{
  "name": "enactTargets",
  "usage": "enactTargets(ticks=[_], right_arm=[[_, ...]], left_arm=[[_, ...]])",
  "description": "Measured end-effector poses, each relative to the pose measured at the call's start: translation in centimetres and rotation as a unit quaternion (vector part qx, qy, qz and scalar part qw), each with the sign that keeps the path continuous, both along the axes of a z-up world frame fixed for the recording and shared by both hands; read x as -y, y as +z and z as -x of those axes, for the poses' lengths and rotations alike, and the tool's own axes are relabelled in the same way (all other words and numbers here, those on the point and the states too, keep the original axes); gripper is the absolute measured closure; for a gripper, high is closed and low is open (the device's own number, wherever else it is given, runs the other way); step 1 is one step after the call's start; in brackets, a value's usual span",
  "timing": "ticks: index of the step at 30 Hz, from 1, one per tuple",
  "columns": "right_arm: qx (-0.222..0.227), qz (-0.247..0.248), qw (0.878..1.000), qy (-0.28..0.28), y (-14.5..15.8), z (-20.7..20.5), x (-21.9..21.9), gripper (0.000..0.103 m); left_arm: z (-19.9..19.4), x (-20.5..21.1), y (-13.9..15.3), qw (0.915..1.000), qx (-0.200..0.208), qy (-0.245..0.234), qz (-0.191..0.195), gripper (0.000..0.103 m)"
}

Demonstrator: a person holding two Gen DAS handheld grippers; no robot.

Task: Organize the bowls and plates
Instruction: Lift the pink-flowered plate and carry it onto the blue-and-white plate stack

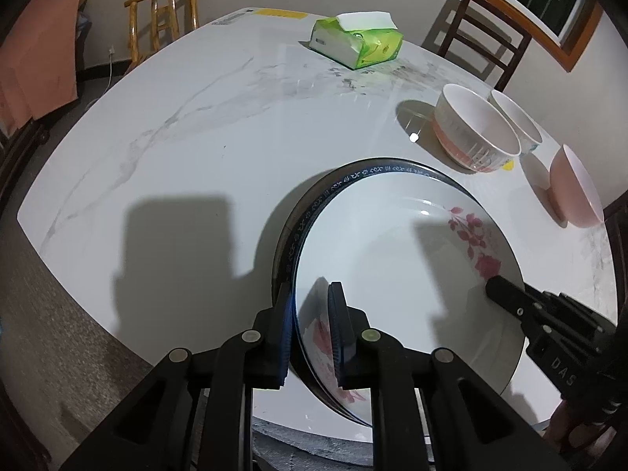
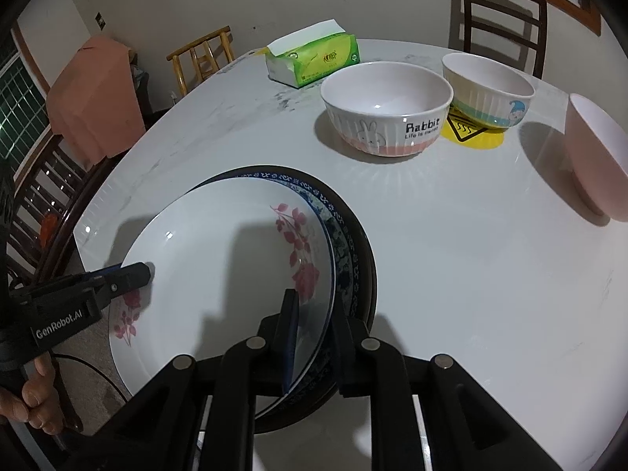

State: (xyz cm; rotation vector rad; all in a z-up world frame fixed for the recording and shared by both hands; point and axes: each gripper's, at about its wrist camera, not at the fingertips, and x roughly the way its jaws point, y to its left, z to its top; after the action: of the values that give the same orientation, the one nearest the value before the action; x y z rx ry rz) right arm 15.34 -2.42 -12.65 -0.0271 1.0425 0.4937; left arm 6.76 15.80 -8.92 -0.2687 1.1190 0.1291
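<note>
Altogether 3 stacked plates (image 2: 219,274), 3 bowls (image 2: 386,108), both grippers (image 1: 312,337) on top plate.

Rabbit bowl (image 2: 386,110): black print "Rabbit" with a smaller line under it, reads like "Life is sweet", next to a bunny drawing. Left gripper (image 2: 147,272) body: white "GenRobot.AI". Right gripper (image 1: 490,286) body: partial letters "DAS", rest cut off. Yellow sticker (image 2: 473,133) on the table, under the striped bowl (image 2: 488,94): black warning triangle with wavy heat lines. Tissue pack (image 2: 312,61): green with a round logo and small print, too blurred to read.
</note>
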Motion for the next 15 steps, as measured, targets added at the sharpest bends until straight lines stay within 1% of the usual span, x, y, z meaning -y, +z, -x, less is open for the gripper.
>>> enactTargets(ticks=[7, 9, 14, 15], right_arm=[[0.003, 0.002, 1.0, 0.001, -0.02, 0.0, -0.16, 0.086], [0.004, 0.003, 1.0, 0.002, -0.04, -0.03, -0.24, 0.086], [0.005, 0.007, 1.0, 0.002, 0.0, 0.02, -0.37, 0.086], [0.005, 0.007, 1.0, 0.003, 0.01, 0.02, -0.4, 0.086]], left_arm=[[-0.2, -0.18, 0.01, 0.9999, -0.003, 0.007, 0.009, 0.089], [-0.24, -0.18, 0.05, 0.9999, -0.004, 0.01, 0.011, 0.086], [-0.41, -0.18, 0.1, 0.9998, -0.008, 0.013, 0.013, 0.083], [-0.44, -0.21, 0.08, 0.9998, -0.009, 0.013, 0.014, 0.081]])
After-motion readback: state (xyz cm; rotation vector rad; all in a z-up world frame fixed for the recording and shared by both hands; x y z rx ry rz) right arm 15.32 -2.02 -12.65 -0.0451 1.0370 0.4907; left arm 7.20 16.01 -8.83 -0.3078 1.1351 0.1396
